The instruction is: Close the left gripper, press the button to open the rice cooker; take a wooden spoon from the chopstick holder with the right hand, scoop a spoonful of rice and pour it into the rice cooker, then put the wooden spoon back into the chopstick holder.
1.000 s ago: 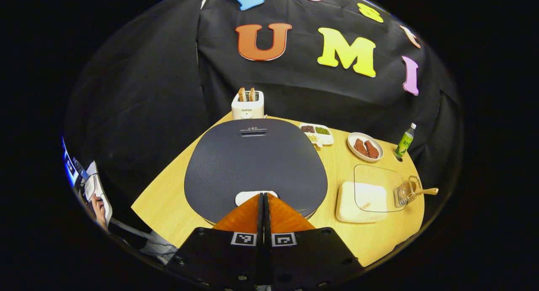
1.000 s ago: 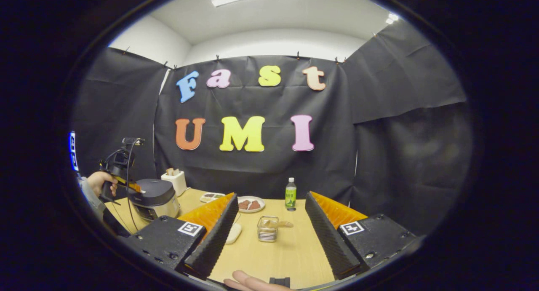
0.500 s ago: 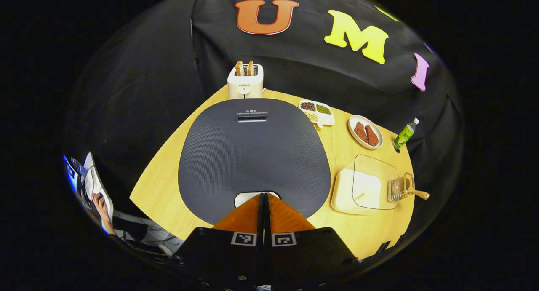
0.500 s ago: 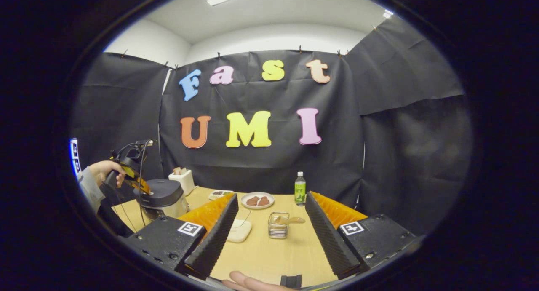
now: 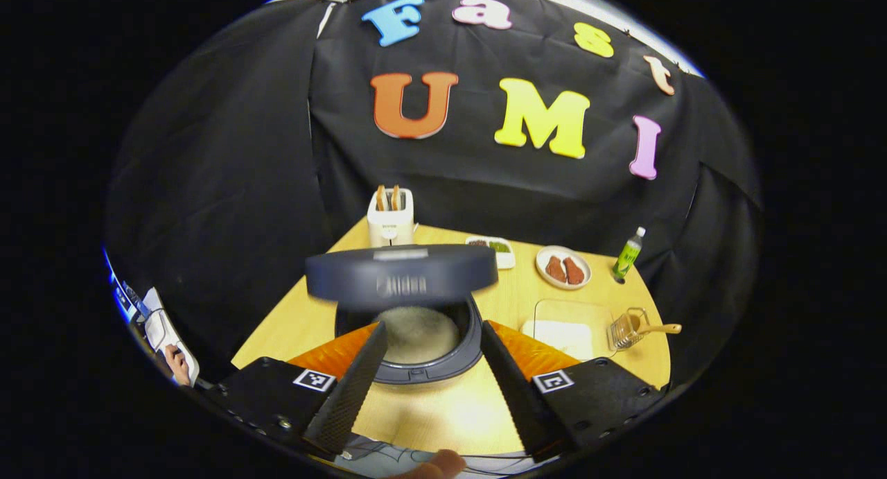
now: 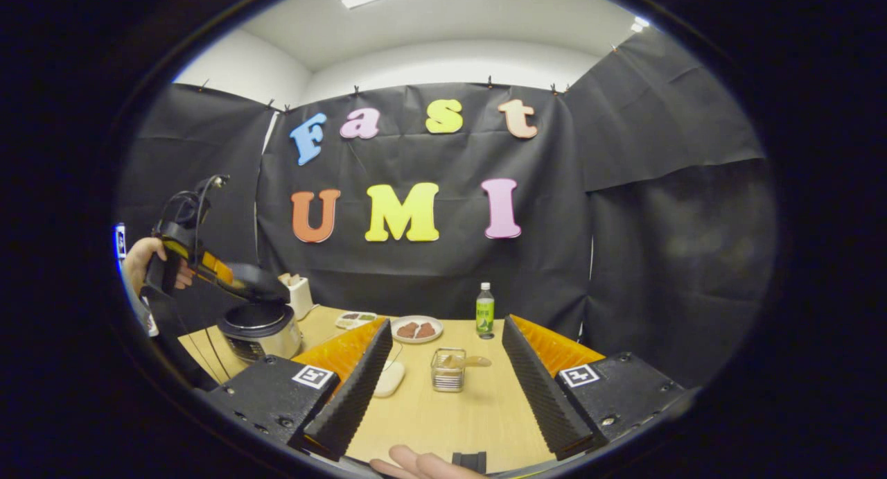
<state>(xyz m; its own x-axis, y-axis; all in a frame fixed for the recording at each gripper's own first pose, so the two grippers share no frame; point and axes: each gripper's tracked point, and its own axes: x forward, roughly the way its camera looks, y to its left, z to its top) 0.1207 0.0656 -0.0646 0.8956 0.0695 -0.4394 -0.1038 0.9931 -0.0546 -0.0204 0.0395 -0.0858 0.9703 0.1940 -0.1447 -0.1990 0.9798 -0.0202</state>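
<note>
Two claws, both spread and empty: left claw (image 5: 429,368) faces the rice cooker (image 5: 416,340), its lid (image 5: 402,274) half-raised. The wooden spoon (image 6: 466,361) leans loosely in the chopstick holder (image 6: 447,378), mid-frame; my right claw (image 6: 443,389) risks tipping it.

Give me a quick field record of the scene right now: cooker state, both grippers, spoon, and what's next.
rice cooker: open, lid blurred, partway up, pot exposed
left gripper: jaws apart, holding nothing, in front of the cooker
right gripper: jaws apart, empty, facing the chopstick holder
wooden spoon: in the chopstick holder, handle sticking out sideways
rice tray: under a clear cover, beside the holder
next step: likely the right gripper takes the spoon
</note>
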